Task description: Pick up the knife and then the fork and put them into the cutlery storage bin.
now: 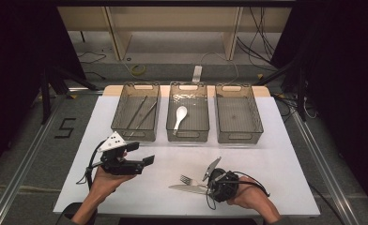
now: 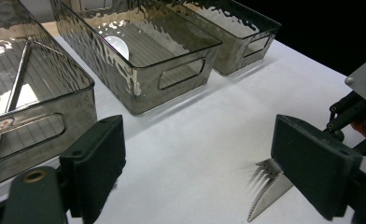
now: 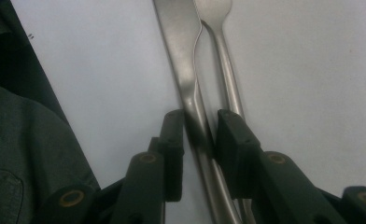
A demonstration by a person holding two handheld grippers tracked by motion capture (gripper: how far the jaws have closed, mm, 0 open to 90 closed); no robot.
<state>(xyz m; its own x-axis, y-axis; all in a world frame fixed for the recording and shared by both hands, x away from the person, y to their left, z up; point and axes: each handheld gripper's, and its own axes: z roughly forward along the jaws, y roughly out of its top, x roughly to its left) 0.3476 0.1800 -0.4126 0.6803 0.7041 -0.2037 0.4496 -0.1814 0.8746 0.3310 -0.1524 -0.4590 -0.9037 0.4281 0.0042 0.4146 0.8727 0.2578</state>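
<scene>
Knife (image 3: pixel 190 88) lies flat on the white table cover (image 1: pixel 276 154), near the front edge, right of centre, blade pointing toward the person's left. Fork (image 3: pixel 228 79) lies just beside it, handles side by side, tines (image 2: pixel 264 169) fanned out next to the knife's serrated tip (image 2: pixel 270 196). Both are plain matte steel; the knife handle narrows and kinks slightly where it meets the blade.

Right gripper (image 3: pixel 200 135) is held low over the table, laid nearly level, pointing left along the cutlery. Its jaws straddle the knife handle with the fork handle just outside one pad. Jaws are drawn in close around the handle; whether the pads actually press the metal I cannot tell, so I record no grip. Right hand (image 1: pixel 250 197) wraps the gripper body from the front edge.

Left gripper (image 1: pixel 142 153) is held above the table at front left, pointing right and slightly away, jaws wide apart with nothing between them. Left hand (image 1: pixel 108 180) cups it from below.

Three smoked clear bins stand in a row at the back of the cover: left bin (image 1: pixel 118 119) holds chopsticks (image 1: pixel 140 112), middle bin (image 1: pixel 172 124) a white spoon (image 1: pixel 180 117), right bin (image 1: pixel 255 123) nothing visible. Beyond the table: grey floor, cables, wooden shelving legs.
</scene>
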